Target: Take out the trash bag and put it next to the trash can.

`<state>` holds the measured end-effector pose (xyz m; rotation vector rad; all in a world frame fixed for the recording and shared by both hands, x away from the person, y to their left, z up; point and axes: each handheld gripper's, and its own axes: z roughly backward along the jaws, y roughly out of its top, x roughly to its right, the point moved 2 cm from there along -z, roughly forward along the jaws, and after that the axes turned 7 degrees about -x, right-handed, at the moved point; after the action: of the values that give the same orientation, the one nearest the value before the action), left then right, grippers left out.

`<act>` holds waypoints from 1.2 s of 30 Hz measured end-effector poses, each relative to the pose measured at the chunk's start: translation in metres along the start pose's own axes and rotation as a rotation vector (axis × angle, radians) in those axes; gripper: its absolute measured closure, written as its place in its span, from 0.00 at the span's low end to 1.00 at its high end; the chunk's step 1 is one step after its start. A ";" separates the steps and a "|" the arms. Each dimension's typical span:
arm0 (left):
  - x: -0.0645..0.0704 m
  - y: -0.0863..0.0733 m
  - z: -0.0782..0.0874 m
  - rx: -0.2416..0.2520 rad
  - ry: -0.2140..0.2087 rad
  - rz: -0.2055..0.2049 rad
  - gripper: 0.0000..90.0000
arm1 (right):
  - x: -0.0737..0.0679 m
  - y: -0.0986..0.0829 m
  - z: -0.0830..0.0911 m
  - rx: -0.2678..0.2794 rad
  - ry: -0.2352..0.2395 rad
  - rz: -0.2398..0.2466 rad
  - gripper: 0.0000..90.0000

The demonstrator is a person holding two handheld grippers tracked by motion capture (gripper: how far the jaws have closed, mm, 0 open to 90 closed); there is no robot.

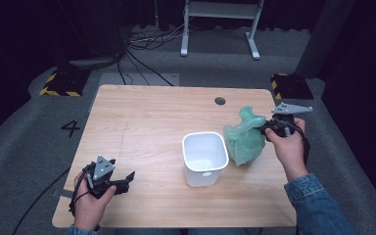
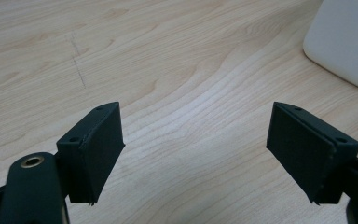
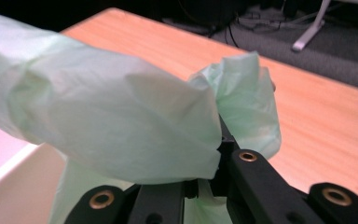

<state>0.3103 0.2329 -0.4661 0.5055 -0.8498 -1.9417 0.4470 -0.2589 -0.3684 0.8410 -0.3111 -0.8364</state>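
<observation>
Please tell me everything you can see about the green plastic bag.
The thin, pale green, translucent plastic bag is crumpled and wrinkled, with a loose bunched end sticking up at the top. The right tongs are shut on its upper part and hold it; the right gripper view shows the film gathered between the black jaws and billowing over them. Its lower part hangs toward the light wooden table, just right of the open white plastic bin. Whether it touches the bin or the table cannot be told.

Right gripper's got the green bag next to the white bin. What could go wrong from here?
1. The right gripper pinches only a bunched fold of the thin green plastic bag; it could slip or tear.
2. The small white plastic bin stands unheld, with the open left gripper well away; the bag could tip it.
</observation>
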 end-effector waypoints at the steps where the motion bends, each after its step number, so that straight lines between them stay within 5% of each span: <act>1: 0.000 0.000 0.000 -0.004 0.000 -0.004 0.20 | 0.000 -0.001 -0.005 -0.013 0.000 0.000 0.96; 7: 0.002 0.000 -0.003 -0.010 -0.007 -0.006 0.21 | -0.005 -0.007 -0.027 -0.097 -0.015 0.028 0.87; 11: 0.003 0.000 -0.004 -0.010 -0.009 -0.004 0.21 | -0.008 -0.008 -0.034 -0.115 -0.061 0.060 0.53; 15: 0.004 0.000 -0.005 -0.014 -0.011 -0.012 0.21 | -0.010 -0.007 -0.025 -0.117 -0.145 0.085 0.37; 25: 0.007 0.001 -0.007 -0.013 -0.022 -0.009 0.21 | -0.007 0.001 0.032 -0.033 -0.212 0.082 0.32; 36: 0.009 0.001 -0.008 -0.021 -0.027 -0.009 0.21 | -0.002 -0.027 0.070 -0.019 -0.208 0.053 0.32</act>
<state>0.3118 0.2216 -0.4706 0.4727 -0.8443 -1.9678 0.3934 -0.3042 -0.3434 0.7256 -0.5060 -0.8776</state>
